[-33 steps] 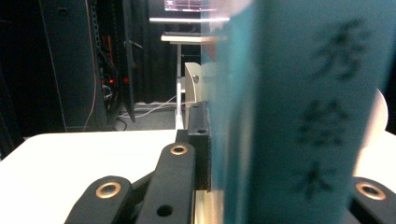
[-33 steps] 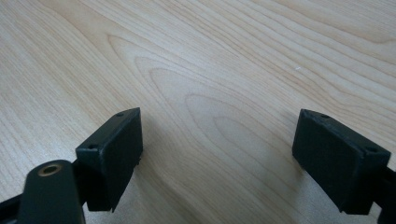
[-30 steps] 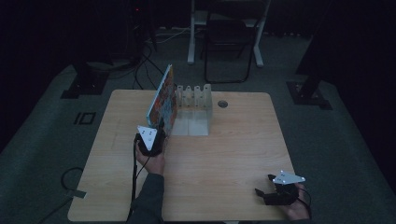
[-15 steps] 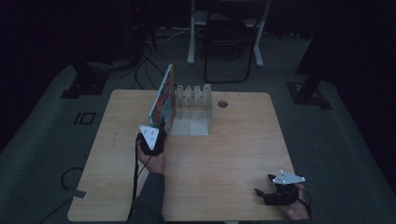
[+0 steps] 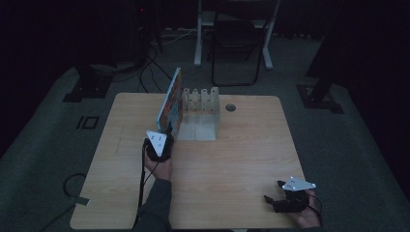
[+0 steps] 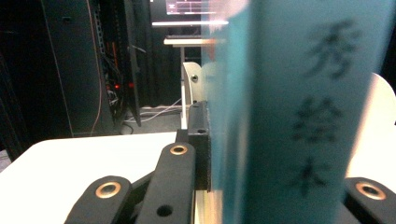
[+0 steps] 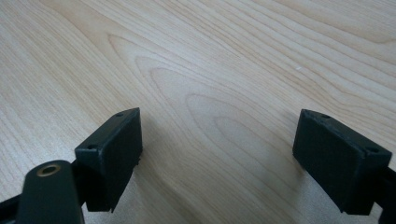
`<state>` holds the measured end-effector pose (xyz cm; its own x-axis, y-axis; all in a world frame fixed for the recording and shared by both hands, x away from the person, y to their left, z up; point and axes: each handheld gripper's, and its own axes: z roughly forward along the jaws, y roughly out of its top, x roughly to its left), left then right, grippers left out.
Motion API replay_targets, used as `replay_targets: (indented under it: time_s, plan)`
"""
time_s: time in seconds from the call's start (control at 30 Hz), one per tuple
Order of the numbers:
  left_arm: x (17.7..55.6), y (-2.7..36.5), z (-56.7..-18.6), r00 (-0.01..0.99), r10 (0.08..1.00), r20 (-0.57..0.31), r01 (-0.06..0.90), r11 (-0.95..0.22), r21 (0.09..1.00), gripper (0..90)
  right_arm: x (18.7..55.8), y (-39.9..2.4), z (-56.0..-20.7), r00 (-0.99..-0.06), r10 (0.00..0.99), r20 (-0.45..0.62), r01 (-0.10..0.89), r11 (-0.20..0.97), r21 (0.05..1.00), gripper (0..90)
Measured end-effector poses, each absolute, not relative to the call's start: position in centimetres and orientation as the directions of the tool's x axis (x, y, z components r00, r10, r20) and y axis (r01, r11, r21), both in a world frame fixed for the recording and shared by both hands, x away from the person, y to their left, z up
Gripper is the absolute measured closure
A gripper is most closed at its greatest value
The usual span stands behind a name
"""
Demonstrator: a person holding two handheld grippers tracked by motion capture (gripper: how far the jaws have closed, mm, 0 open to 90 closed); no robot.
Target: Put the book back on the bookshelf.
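So the left gripper has its jaws clamped on the book, which stands upright on its edge, long axis running away from the jaws toward the white rack, spine facing back between them. Right gripper sits well apart on the counter, jaws spread wide over bare wood.

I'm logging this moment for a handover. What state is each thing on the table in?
book: upright on edge, clamped at its spine
left gripper: shut on the book
right gripper: open, nothing between its jaws, over bare table
white rack: standing, book at its left end
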<state>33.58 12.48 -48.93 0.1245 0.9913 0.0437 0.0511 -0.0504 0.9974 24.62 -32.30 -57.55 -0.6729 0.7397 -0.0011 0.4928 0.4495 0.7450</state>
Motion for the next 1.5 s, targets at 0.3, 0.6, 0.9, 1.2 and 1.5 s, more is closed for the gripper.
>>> replay_targets:
  time_s: [0.3,0.6,0.9,1.2,1.5]
  plan:
    - [33.4,12.4,-49.1,0.128,0.991,0.048,0.05,-0.054,0.997,80.9,24.6,-32.3,-57.6,-0.673,0.739,-0.001,0.492,0.45,0.745,15.3]
    - [33.1,12.4,-49.3,0.134,0.99,0.05,0.047,-0.057,0.997,80.9,24.6,-32.3,-57.6,-0.673,0.739,-0.002,0.492,0.45,0.745,15.3]
    - [32.8,12.5,-49.7,0.129,0.991,0.033,0.045,-0.039,0.998,80.9,24.6,-32.3,-57.6,-0.673,0.74,-0.001,0.493,0.45,0.745,15.3]
    - [32.6,12.5,-50.0,0.129,0.991,0.026,0.048,-0.032,0.998,80.8,24.6,-32.3,-57.6,-0.674,0.739,-0.002,0.492,0.45,0.745,15.3]
    - [32.3,12.7,-50.3,0.13,0.991,0.028,0.049,-0.035,0.998,80.8,24.6,-32.3,-57.6,-0.672,0.74,0.0,0.495,0.449,0.744,15.3]
